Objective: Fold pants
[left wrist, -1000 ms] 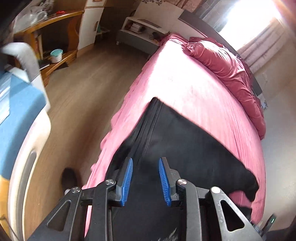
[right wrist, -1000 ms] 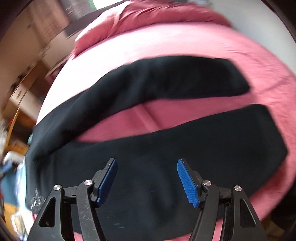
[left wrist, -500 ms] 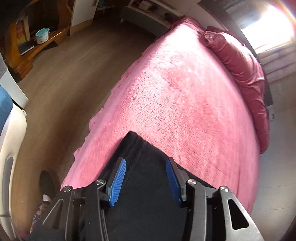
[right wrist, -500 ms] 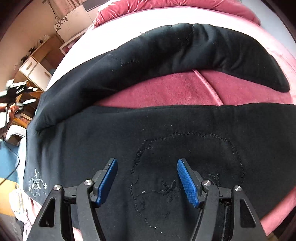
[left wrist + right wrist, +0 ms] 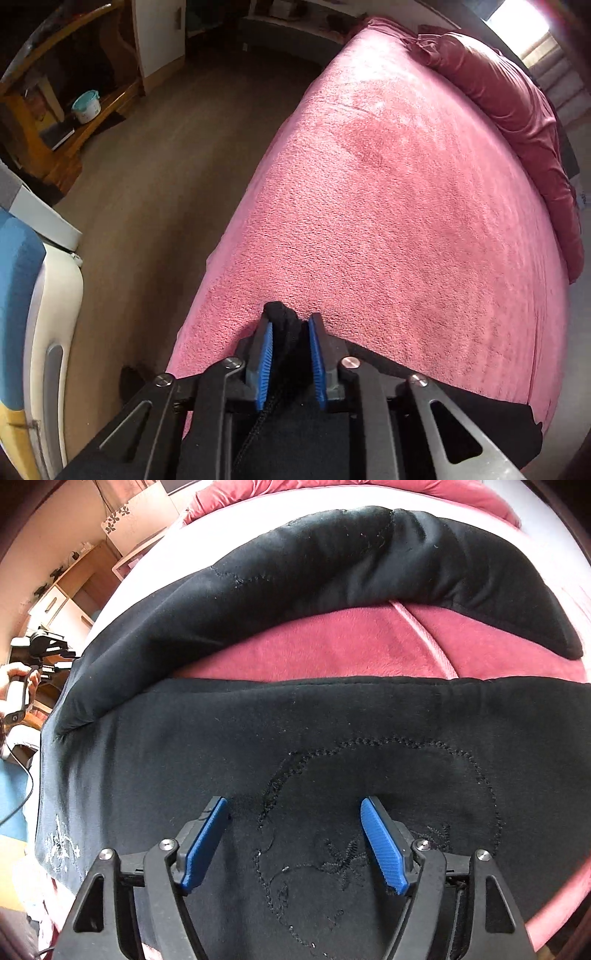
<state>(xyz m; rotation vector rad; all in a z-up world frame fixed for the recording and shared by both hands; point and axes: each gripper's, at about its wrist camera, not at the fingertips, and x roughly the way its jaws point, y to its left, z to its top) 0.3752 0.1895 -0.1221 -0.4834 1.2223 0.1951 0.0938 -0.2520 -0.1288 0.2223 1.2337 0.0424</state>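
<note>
Black pants lie spread on a pink bed, their two legs apart with bedcover showing between them. My right gripper is open just above the near leg, over a stitched pattern. My left gripper is shut on a bunched corner of the pants at the bed's near left edge. The left gripper also shows far left in the right wrist view, held by a hand.
A dark red duvet is heaped along the far side of the bed. Wooden floor lies left of the bed, with a wooden shelf unit and a white and blue object beyond.
My left gripper has closed on the corner of the pants. My right gripper has come down closer to the near leg and stayed open.
</note>
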